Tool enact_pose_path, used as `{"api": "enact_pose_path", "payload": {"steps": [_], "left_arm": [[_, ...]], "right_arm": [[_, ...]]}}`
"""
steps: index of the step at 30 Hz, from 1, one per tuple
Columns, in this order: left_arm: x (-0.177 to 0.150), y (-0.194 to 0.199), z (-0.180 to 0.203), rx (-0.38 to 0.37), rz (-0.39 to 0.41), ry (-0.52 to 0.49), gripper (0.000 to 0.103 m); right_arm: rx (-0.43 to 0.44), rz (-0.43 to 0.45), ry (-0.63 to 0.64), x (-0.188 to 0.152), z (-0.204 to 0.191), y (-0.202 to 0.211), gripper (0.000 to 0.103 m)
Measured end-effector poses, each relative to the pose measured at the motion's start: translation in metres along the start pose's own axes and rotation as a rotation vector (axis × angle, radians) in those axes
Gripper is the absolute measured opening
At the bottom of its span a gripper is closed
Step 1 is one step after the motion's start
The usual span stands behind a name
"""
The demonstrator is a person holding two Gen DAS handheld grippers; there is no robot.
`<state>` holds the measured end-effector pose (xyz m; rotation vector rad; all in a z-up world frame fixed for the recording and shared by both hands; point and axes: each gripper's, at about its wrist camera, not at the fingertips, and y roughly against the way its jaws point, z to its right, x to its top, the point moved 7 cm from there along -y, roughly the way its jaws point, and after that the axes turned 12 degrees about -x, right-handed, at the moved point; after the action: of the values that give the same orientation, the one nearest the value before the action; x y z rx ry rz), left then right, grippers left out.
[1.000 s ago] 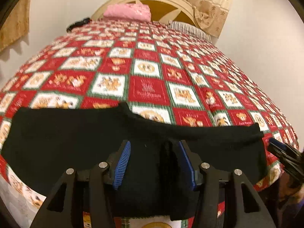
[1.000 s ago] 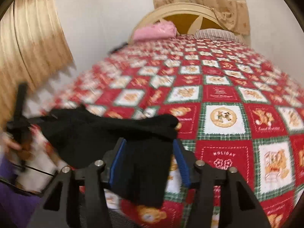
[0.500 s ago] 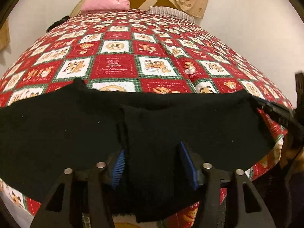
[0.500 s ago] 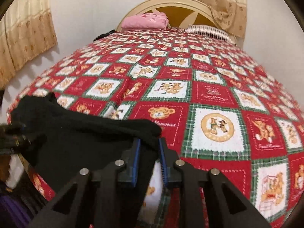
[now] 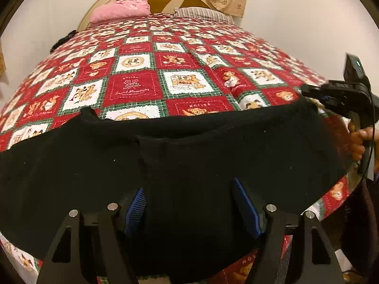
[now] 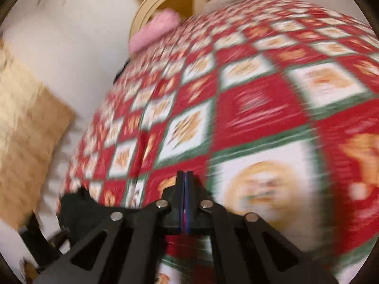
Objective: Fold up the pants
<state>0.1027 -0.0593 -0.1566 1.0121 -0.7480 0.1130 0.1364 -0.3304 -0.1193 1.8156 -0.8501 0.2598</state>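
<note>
Right wrist view is smeared with motion blur: the quilt [image 6: 248,108] squares run to streaks, their pictures unreadable, and the pink pillow [image 6: 154,33] is a soft smudge. The right gripper [image 6: 185,177] has its pads pressed together, but whether cloth sits between them can't be told. In the left view, the pants [image 5: 189,156] cover the left gripper [image 5: 189,196] fingertips and the quilt's near edge, running off the frame's left side.

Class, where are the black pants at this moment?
In the left wrist view the pants lie spread across the near edge of the quilt, over the left gripper.
</note>
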Motion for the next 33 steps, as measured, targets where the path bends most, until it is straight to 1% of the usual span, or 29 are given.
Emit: {"api": "enact_pose_path", "payload": {"steps": [1, 2, 3, 4, 5, 6, 7, 8, 9, 10, 11, 12, 13, 14, 16, 17, 18, 21, 24, 25, 28, 29, 31, 33], "left_arm": [[0.001, 0.002, -0.002, -0.023, 0.001, 0.016, 0.072], [0.003, 0.002, -0.003, -0.033, 0.000, 0.025, 0.072], [0.006, 0.003, -0.003, -0.039, 0.000, 0.032, 0.072], [0.012, 0.006, -0.003, -0.039, 0.009, 0.029, 0.072], [0.017, 0.008, 0.000, -0.040, 0.018, 0.014, 0.072], [0.025, 0.011, 0.004, -0.047, 0.028, -0.011, 0.072], [0.035, 0.014, 0.012, -0.059, 0.040, -0.047, 0.072], [0.043, 0.016, 0.019, -0.067, 0.050, -0.082, 0.072], [0.054, 0.018, 0.029, -0.076, 0.061, -0.131, 0.072], [0.067, 0.017, 0.045, -0.099, 0.063, -0.206, 0.072], [0.074, 0.016, 0.055, -0.125, 0.060, -0.253, 0.072], [0.084, 0.012, 0.070, -0.162, 0.045, -0.315, 0.072], [0.092, 0.007, 0.083, -0.187, 0.026, -0.367, 0.072], [0.097, 0.003, 0.091, -0.204, 0.012, -0.406, 0.072], [0.110, -0.008, 0.118, -0.251, -0.023, -0.520, 0.072], [0.113, -0.011, 0.123, -0.256, -0.032, -0.544, 0.072], [0.118, -0.015, 0.131, -0.265, -0.050, -0.575, 0.072], [0.129, -0.020, 0.142, -0.286, -0.084, -0.637, 0.072], [0.133, -0.018, 0.144, -0.288, -0.116, -0.687, 0.072], [0.132, -0.016, 0.144, -0.286, -0.123, -0.703, 0.072], [0.128, -0.007, 0.136, -0.264, -0.141, -0.767, 0.072], [0.127, -0.003, 0.131, -0.258, -0.151, -0.782, 0.072], [0.125, 0.005, 0.124, -0.265, -0.174, -0.801, 0.072], [0.122, 0.019, 0.118, -0.281, -0.191, -0.828, 0.072]], "right_arm": [[0.020, 0.004, -0.035, -0.002, 0.005, 0.014, 0.013], [0.041, 0.002, -0.040, -0.006, 0.004, 0.023, 0.016], [0.055, -0.002, -0.028, -0.015, -0.001, 0.034, 0.026], [0.061, -0.003, -0.009, -0.024, -0.007, 0.043, 0.037], [0.061, -0.003, 0.016, -0.037, -0.015, 0.052, 0.062], [0.046, 0.003, 0.040, -0.050, -0.021, 0.059, 0.075], [0.036, 0.010, 0.060, -0.062, -0.026, 0.064, 0.075], [0.044, 0.005, 0.079, -0.072, -0.031, 0.066, 0.074], [0.061, -0.009, 0.106, -0.084, -0.038, 0.065, 0.067], [0.059, -0.016, 0.136, -0.092, -0.044, 0.061, 0.060], [0.038, -0.020, 0.164, -0.098, -0.049, 0.054, 0.046], [0.001, -0.035, 0.194, -0.104, -0.050, 0.044, 0.042], [-0.028, -0.039, 0.209, -0.107, -0.051, 0.037, 0.042], [-0.035, -0.017, 0.203, -0.108, -0.052, 0.035, 0.041], [0.003, -0.011, 0.167, -0.108, -0.053, 0.035, 0.021], [0.029, -0.010, 0.150, -0.107, -0.055, 0.037, 0.017], [0.030, 0.015, 0.149, -0.106, -0.058, 0.040, 0.017], [0.016, 0.105, 0.252, -0.110, -0.084, 0.055, 0.016], [0.024, 0.149, 0.339, -0.120, -0.110, 0.061, 0.016], [0.012, 0.165, 0.370, -0.123, -0.115, 0.060, 0.016], [-0.060, 0.234, 0.475, -0.124, -0.130, 0.057, 0.016], [-0.104, 0.278, 0.532, -0.126, -0.138, 0.058, 0.016], [-0.170, 0.337, 0.641, -0.133, -0.150, 0.060, 0.016], [-0.208, 0.375, 0.745, -0.141, -0.168, 0.058, 0.016]]}}
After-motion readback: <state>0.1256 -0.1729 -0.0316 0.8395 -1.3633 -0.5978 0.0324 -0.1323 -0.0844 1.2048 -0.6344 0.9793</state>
